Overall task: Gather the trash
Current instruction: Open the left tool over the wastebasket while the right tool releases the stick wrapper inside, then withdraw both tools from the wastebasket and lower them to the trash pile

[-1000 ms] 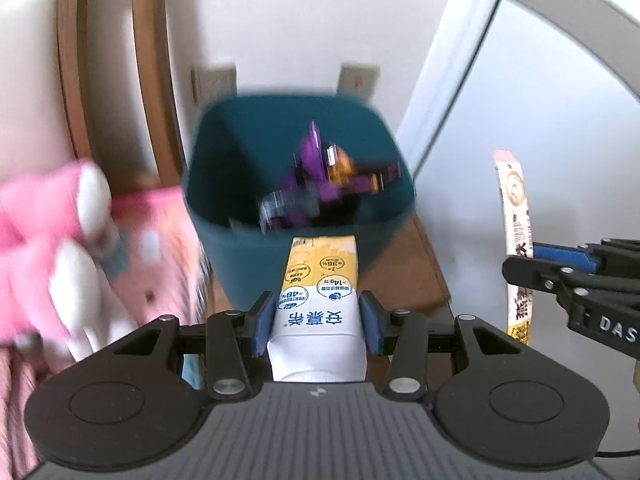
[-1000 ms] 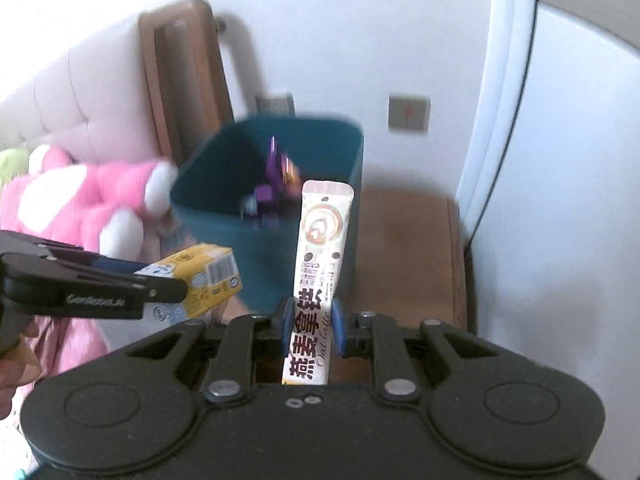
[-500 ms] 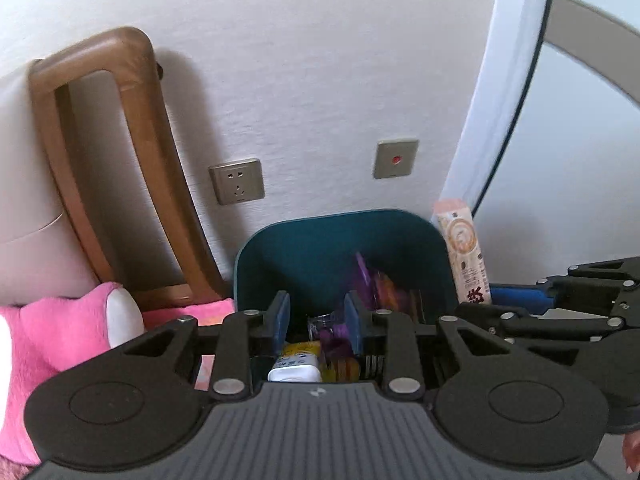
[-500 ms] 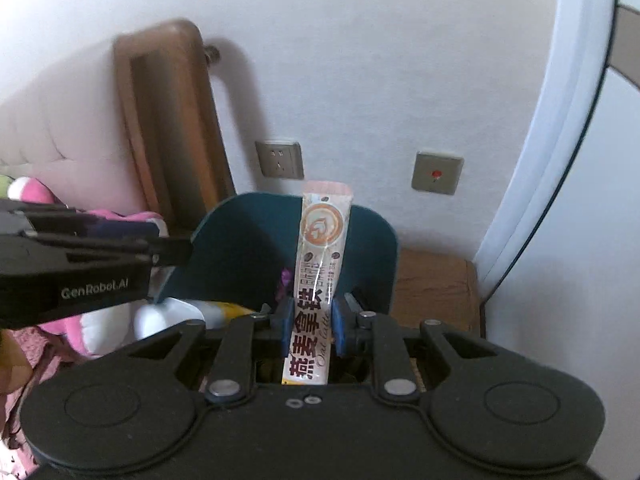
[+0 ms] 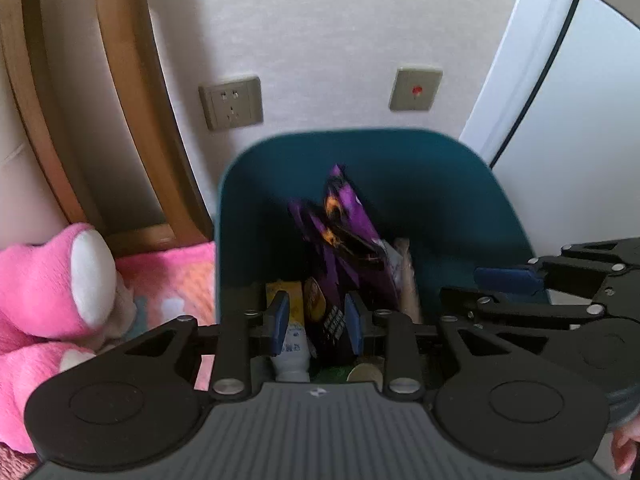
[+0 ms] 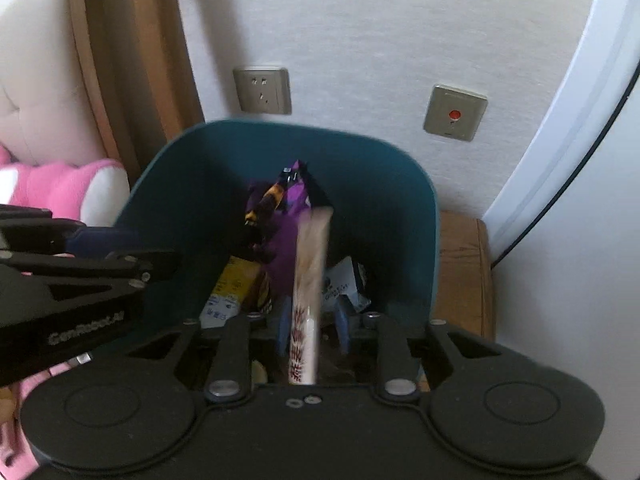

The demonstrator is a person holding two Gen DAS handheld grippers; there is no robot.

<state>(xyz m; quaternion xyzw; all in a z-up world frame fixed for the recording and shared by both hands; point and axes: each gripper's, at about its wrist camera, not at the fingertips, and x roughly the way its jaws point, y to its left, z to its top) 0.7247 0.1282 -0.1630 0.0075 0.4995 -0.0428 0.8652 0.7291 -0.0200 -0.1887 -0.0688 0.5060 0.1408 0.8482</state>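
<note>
Right gripper (image 6: pixel 311 322) spread, sachet (image 6: pixel 307 300) loose, upright | left gripper (image 5: pixel 312 322) spread, empty

1. "GenRobot.AI" in pale letters, a little blurred, on the black side of the left gripper (image 6: pixel 120 256).
2. Red Chinese characters on the blurred sachet (image 6: pixel 306 308); too smeared to read.

A: What do the grippers look like?
B: The left gripper (image 5: pixel 314 322) is matte black with blue fingers (image 5: pixel 279 318) and silver screws behind them.
A: And the right gripper (image 6: pixel 312 324)?
B: Identical, ribbed grey housing behind.
</note>
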